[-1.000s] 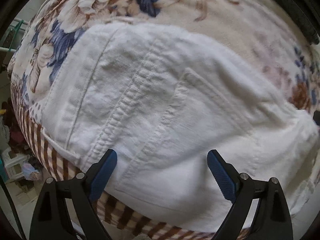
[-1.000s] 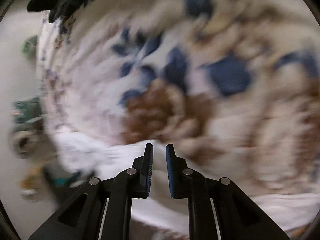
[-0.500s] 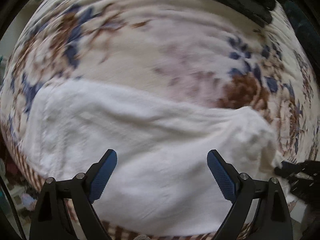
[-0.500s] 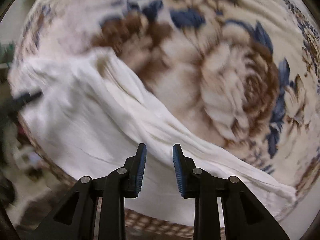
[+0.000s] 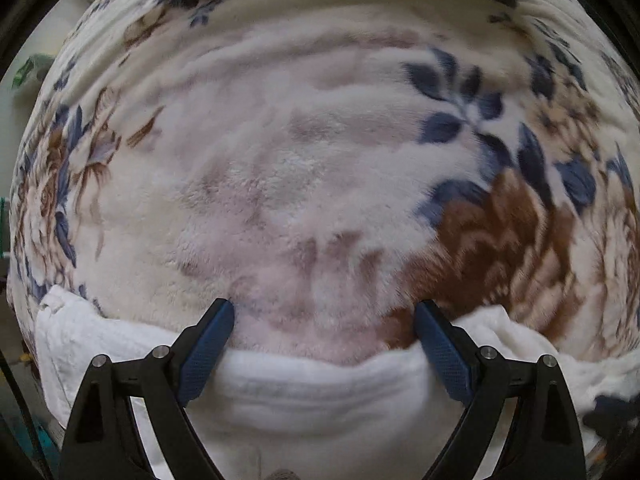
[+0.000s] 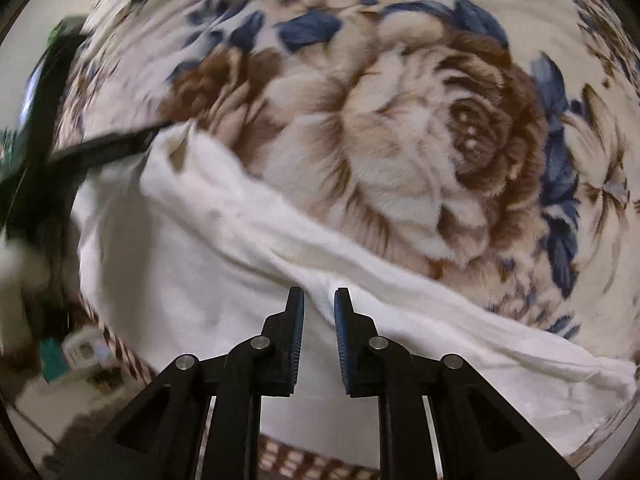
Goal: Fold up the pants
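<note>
Left gripper [image 5: 324, 320]: points down over the blanket; its blue-padded fingers [image 5: 208, 350] stand wide apart with nothing between them. The tips hover above the far edge of the white cloth and do not press on it.

Pants [image 5: 320, 396]: white cloth lying flat on the blanket. In the left wrist view they run as a band along the bottom of the picture, from a rumpled corner at the far left to a bunched end at the right. In the right wrist view they lie as a long strip from upper left down to the lower right, with a raised crease along the far edge.

Blanket [image 5: 280, 168]: plush, cream ground with brown roses and blue leaves; it covers the whole surface under the pants. A brown and white checked border shows at its near edge in the right wrist view.

Right gripper [image 6: 319, 300]: points steeply down over the crease of the pants; the jaws stand a narrow gap apart and are closing. No cloth is between the pads; the fabric lies below the tips.

Far left of the right wrist view: the left gripper appears as a dark blurred bar at the upper corner of the pants; whether it touches them cannot be told.
</note>
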The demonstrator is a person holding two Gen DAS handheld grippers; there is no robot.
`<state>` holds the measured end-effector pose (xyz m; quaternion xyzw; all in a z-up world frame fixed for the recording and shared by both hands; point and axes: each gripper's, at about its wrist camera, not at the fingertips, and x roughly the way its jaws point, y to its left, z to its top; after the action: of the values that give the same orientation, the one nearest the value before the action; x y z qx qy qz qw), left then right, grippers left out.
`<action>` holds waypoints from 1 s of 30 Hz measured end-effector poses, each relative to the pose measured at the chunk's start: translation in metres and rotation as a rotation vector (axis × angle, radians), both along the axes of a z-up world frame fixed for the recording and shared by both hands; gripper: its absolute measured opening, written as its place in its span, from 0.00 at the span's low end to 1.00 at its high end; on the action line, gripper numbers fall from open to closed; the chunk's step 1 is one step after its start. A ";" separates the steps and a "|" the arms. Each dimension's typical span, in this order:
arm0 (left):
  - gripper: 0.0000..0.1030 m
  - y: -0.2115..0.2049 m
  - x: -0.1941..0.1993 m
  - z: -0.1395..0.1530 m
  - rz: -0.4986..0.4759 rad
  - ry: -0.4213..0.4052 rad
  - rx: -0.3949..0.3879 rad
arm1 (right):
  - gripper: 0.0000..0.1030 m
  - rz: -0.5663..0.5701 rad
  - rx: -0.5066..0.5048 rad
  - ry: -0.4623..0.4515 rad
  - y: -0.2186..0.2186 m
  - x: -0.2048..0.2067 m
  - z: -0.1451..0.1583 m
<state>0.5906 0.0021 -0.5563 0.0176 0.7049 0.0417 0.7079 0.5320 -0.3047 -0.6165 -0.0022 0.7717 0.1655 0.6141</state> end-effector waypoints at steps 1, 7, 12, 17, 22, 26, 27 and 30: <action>0.90 0.008 0.010 -0.001 0.006 0.004 -0.003 | 0.24 0.023 -0.005 -0.004 0.003 -0.002 0.001; 0.90 0.004 0.002 -0.003 0.027 -0.009 -0.009 | 0.10 0.177 -0.122 -0.076 0.014 0.000 -0.019; 0.90 0.037 -0.019 0.032 0.100 -0.068 -0.038 | 0.07 -0.158 -0.048 0.016 -0.041 0.032 -0.033; 0.90 0.061 -0.039 0.058 0.148 -0.103 -0.007 | 0.12 -0.244 0.064 -0.030 -0.044 0.042 0.015; 0.90 0.081 -0.056 0.051 0.190 -0.068 0.002 | 0.52 -0.225 0.256 -0.038 -0.017 0.073 0.024; 0.90 0.082 -0.063 0.045 0.186 -0.055 0.005 | 0.06 -0.055 0.188 -0.045 0.035 0.063 0.009; 0.90 0.081 -0.065 0.046 0.180 -0.059 0.006 | 0.06 -0.043 0.158 -0.043 0.056 0.042 0.001; 0.90 0.070 -0.062 0.046 0.161 -0.070 0.005 | 0.05 -0.127 0.140 -0.018 0.038 0.048 -0.009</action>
<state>0.5290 0.0724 -0.5100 -0.0386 0.6786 0.1008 0.7266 0.5805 -0.2668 -0.6253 0.0884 0.7511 0.1798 0.6290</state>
